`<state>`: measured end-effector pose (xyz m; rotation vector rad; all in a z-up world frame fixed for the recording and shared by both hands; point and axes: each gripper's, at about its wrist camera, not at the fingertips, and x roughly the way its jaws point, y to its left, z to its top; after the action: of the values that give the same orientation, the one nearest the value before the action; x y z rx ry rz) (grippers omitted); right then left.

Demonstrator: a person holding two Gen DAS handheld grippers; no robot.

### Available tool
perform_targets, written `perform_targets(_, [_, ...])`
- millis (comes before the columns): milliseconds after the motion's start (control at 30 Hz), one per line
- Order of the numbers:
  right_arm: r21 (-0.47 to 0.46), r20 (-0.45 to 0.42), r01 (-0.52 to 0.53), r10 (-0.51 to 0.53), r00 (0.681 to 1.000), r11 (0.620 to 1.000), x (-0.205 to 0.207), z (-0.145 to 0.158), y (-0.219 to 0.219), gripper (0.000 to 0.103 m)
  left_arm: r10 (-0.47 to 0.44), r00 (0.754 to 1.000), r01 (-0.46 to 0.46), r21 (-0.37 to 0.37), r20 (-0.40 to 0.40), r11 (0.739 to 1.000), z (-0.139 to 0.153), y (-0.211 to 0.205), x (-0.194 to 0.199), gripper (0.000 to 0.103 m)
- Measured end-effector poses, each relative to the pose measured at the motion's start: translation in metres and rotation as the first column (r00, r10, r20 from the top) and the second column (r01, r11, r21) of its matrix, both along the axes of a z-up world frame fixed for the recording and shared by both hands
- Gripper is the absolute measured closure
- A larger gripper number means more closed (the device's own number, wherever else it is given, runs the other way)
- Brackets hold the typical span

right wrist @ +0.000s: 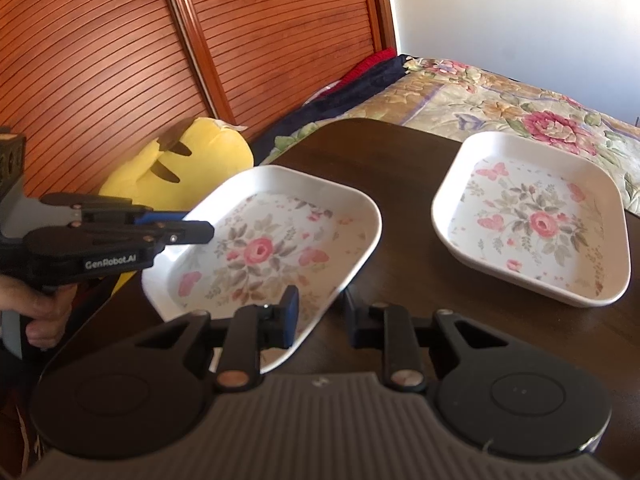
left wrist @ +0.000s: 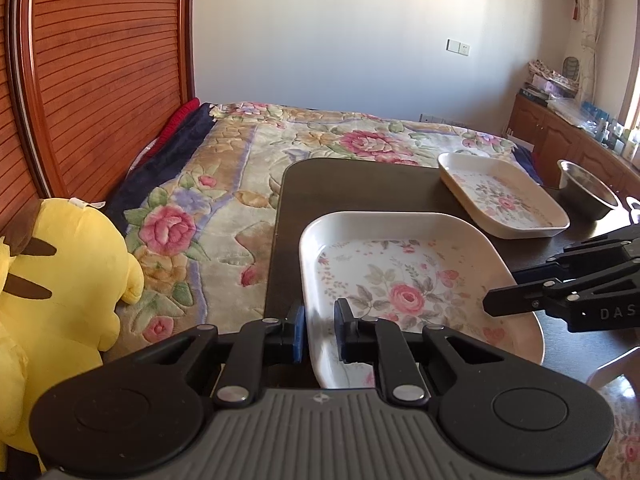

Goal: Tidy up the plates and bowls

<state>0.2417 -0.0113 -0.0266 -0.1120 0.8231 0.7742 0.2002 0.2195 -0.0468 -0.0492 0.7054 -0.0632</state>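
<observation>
left gripper (left wrist: 320, 330): jaws narrowed onto the near-left rim of the near white square melamine plate with rose print (left wrist: 400, 280); blue pads sit one inside and one outside the rim, pinching it.
right gripper (right wrist: 320, 316): jaws drawn close on the opposite edge of the same plate; left pad over the plate floor, right finger outside the rim, gripping it.
near plate position: tilted, one corner past the edge of the dark brown wooden table (right wrist: 400, 184), held between both grippers.
second matching floral plate (right wrist: 532, 220): flat on the table, well apart.
steel bowl (left wrist: 586, 192): just beside the second plate.
surroundings: yellow plush toy (left wrist: 60, 280) on the floral bedspread (left wrist: 224, 200) near the table; a hand (right wrist: 40, 308) holds the left gripper's handle.
</observation>
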Motion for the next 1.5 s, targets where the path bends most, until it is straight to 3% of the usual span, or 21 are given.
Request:
perform_targets(467, [0.002,0.033,0.041,-0.041,0.999,0.999,-0.003,0.004,-0.011,0.077,-0.016,1.000,0.015,0.016,0.015,1.000,0.006,-0.020,-0.006,0.088])
perform_targets(633, [-0.008,0.031,0.039,-0.039,0.999,0.999,-0.004,0.002,-0.011,0.085,0.010,1.000,-0.011,0.038,0.016,0.999,0.003,-0.020,-0.007,0.095])
perform_targets(867, [0.009,0.038,0.058,-0.058,0.998,0.998,-0.004,0.005,-0.017,0.090,0.003,1.000,-0.004,0.025,0.025,1.000,0.005,-0.022,-0.013,0.095])
perform_targets(1500, [0.046,0.113,0.111,-0.115,0.987,0.993,-0.032,0.039,-0.061,0.092,-0.051,0.993,0.046,0.043,0.104,0.998,0.043,-0.066,-0.045,0.095])
